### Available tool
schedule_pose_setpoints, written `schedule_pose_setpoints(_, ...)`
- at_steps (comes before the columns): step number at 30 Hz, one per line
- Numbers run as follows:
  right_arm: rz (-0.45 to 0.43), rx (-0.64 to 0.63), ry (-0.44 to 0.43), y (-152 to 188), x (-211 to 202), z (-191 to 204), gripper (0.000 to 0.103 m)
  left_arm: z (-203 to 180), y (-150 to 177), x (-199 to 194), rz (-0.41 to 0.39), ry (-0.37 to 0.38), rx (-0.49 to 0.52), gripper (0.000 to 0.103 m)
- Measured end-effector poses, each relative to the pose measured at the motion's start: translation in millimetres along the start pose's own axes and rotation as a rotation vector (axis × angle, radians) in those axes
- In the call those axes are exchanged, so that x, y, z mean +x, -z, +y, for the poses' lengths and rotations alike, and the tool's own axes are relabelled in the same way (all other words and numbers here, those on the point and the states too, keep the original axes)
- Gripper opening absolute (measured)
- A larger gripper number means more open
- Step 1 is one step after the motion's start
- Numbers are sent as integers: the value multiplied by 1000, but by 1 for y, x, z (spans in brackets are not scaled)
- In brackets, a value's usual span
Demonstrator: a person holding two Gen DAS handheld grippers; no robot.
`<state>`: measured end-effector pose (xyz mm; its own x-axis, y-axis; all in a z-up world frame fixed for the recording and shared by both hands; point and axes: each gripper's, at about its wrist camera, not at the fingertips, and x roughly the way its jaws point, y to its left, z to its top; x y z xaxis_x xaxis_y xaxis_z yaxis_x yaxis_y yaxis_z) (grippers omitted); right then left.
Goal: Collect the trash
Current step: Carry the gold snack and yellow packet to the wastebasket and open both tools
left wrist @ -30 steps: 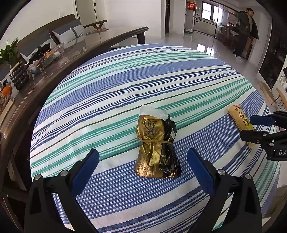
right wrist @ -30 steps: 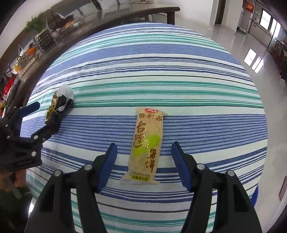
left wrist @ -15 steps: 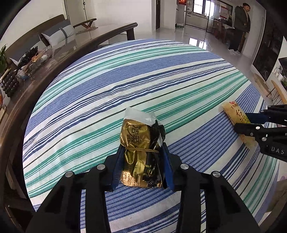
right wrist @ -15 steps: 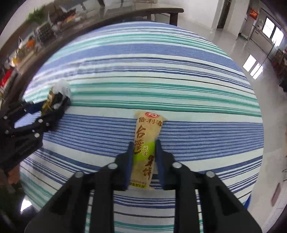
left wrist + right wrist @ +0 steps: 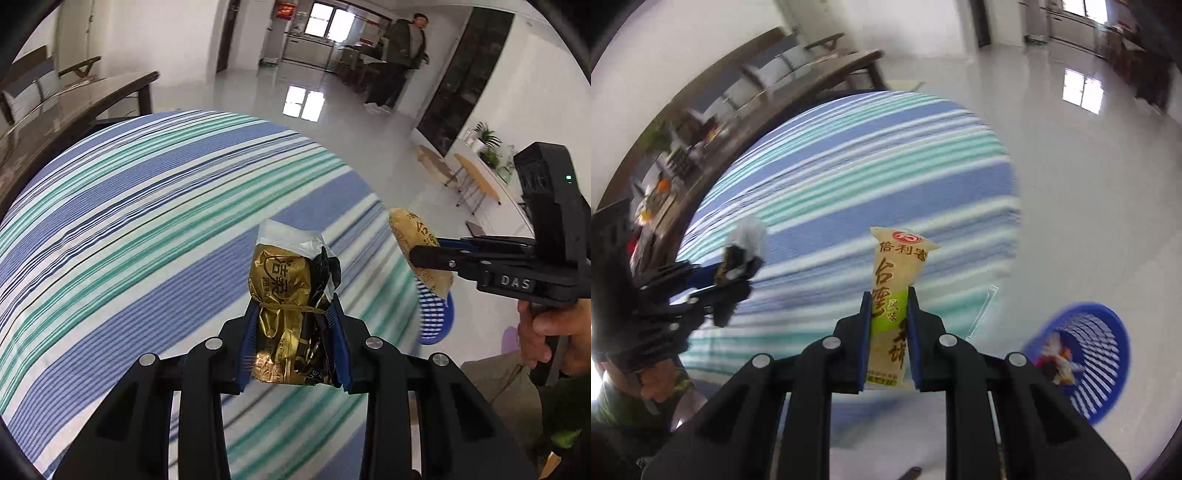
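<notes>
A crumpled gold and black snack wrapper (image 5: 284,291) tied with a band sits between the blue pads of my left gripper (image 5: 293,310). The jaws are closing on it and hold it above the striped tablecloth (image 5: 147,221). My right gripper (image 5: 888,295) is shut on a long beige rice cracker packet (image 5: 897,266), also lifted off the cloth. In the left wrist view the right gripper (image 5: 424,249) holds that packet (image 5: 408,232) out past the table's right edge. In the right wrist view the left gripper (image 5: 746,275) appears at left with the gold wrapper (image 5: 738,254).
A blue plastic basket (image 5: 1097,369) with some trash in it stands on the floor right of the table. A dark wooden table (image 5: 74,107) with clutter borders the far left. A person (image 5: 402,55) stands far back on the glossy floor. Small round stools (image 5: 476,181) are at right.
Both grippers closed on their packets, lifted them off the cloth and swung right toward the table edge. The blue basket has come into view.
</notes>
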<state>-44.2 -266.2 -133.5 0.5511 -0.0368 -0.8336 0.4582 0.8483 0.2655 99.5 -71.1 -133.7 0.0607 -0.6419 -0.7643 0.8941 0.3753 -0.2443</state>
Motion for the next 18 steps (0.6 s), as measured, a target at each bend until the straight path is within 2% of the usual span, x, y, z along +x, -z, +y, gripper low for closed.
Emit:
schedule_pose_setpoints(4, 1, 104, 143, 38, -31, -87, 17, -80, -9, 22, 35, 137, 86, 34)
schedule_pose_setpoints(7, 14, 200, 217, 65, -39, -151, 17, -140, -12, 54, 87, 218, 130, 34)
schedule_pose_setpoints(10, 28, 272, 237, 85, -33, -195, 17, -192, -10, 97, 142, 251, 170, 35)
schedule_pose_setpoints(12, 34, 310, 245, 97, -23, -218, 17, -220, -8, 134, 173, 244, 194, 35)
schedule_pose_setpoints(14, 34, 331, 266, 105, -14, -235, 17, -237, -5, 178, 218, 243, 187, 35)
schedule_pose_setpoints(18, 40, 395, 253, 116, 2, -268, 17, -253, -2, 249, 270, 221, 184, 36)
